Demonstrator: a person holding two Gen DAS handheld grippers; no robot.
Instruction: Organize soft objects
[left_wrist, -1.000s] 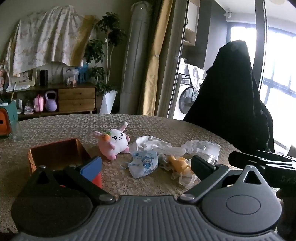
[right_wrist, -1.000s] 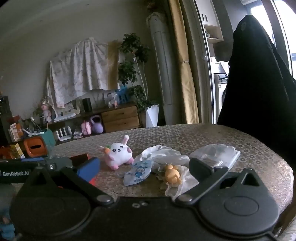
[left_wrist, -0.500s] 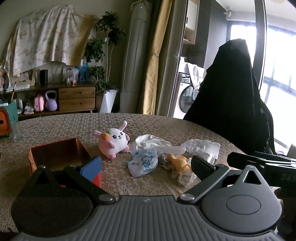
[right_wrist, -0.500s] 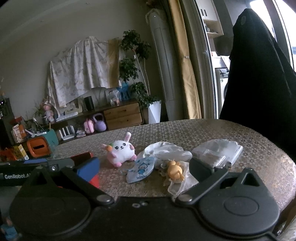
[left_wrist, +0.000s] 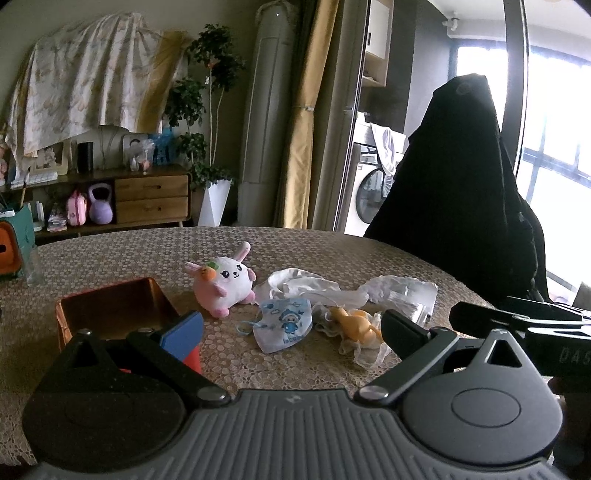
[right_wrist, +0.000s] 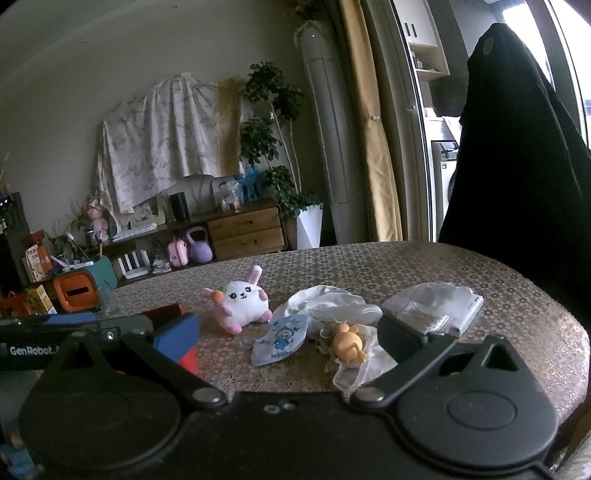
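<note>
On the surface, bunny, mask and yellow toy lie ahead of both grippers, box at left. Left gripper and right gripper: jaws open, empty. Neither is clearly nearer.

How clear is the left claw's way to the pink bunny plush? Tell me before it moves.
Probably clear. The left claw is open and holds nothing, and the pink bunny plush sits upright ahead of it on bare tablecloth. The copper box is off to its left, the printed mask lower right; neither blocks it.

The copper box is mostly hidden behind the left hand-held gripper in the right wrist view.
</note>
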